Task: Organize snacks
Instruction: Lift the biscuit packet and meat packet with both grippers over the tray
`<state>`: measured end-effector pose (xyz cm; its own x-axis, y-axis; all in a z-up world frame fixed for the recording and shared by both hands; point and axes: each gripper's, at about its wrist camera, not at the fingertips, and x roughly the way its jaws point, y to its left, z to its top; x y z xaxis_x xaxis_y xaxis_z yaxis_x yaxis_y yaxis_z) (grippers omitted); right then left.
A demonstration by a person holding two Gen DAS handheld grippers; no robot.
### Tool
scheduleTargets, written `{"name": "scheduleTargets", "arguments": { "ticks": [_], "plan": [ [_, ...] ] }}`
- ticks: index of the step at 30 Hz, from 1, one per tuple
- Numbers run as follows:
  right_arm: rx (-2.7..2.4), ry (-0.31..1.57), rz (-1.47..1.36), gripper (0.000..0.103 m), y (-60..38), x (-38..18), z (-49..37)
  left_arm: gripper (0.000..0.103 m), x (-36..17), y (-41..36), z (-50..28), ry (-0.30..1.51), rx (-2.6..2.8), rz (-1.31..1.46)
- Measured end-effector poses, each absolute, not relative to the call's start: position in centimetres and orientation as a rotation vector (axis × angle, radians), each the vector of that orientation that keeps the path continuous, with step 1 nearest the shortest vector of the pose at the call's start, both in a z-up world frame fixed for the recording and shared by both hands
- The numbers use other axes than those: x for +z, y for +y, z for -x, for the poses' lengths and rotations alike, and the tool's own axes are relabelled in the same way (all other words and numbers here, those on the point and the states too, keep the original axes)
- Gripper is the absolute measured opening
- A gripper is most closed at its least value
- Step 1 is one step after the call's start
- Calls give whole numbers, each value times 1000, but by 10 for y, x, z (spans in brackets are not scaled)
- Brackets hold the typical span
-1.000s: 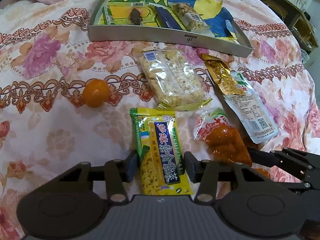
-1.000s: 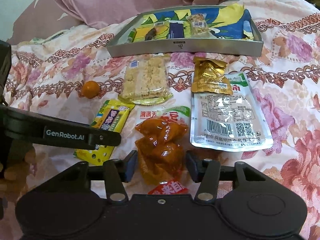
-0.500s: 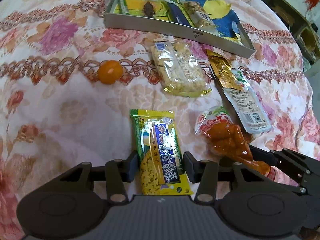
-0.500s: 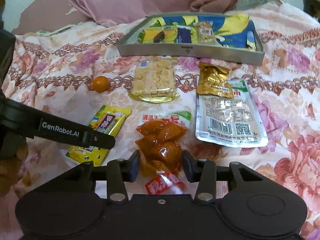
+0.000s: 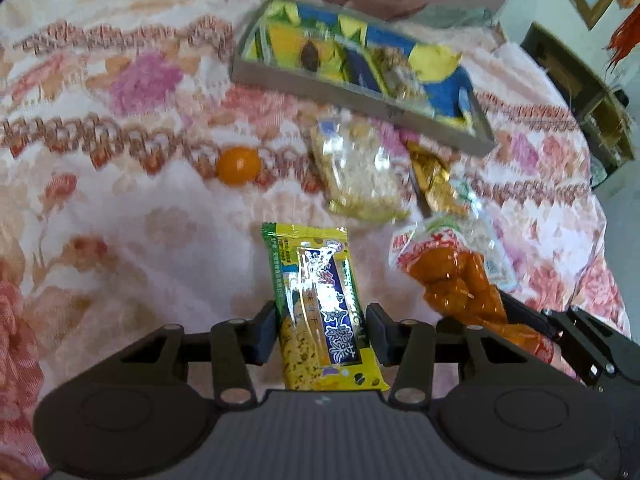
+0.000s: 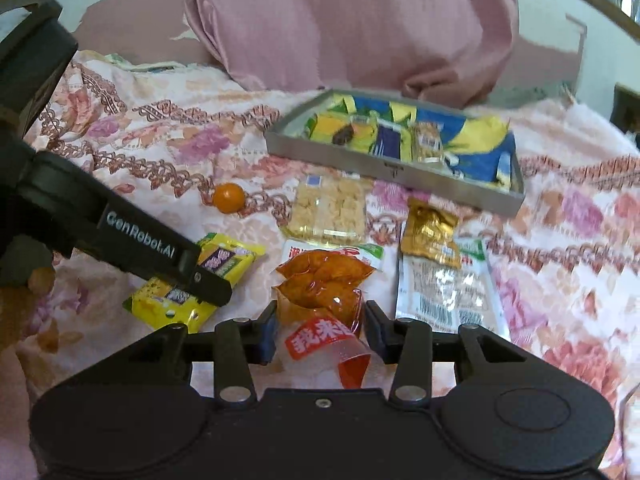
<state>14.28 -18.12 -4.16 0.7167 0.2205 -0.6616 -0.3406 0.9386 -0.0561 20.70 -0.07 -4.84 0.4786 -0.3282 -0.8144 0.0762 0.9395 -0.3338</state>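
The left gripper (image 5: pixel 321 330) grips the yellow snack pack (image 5: pixel 320 312). The right gripper (image 6: pixel 320 330) clamps the orange snack bag (image 6: pixel 324 292), probably lifted off the bedspread (image 6: pixel 160 152).

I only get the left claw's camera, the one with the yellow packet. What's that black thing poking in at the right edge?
Observer: That's the right claw. Its own camera shows it clamped on the orange packet, just above a red label at the packet's near end.
Operator: My tray is a blur. Is there anything behind it?
Observer: A big pink cushion sits right behind the tray.
Operator: Does my claw look any different from over there?
Observer: From the side, the left claw has white lettering along one finger: GenRobot.AI.
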Motion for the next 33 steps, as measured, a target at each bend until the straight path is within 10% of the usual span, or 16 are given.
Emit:
{"name": "scheduleTargets", "arguments": {
  "ticks": [33],
  "plan": [
    [279,447,113,45,-185,-6,-174,51,8,-8,-223,702,-215,194]
  ]
}}
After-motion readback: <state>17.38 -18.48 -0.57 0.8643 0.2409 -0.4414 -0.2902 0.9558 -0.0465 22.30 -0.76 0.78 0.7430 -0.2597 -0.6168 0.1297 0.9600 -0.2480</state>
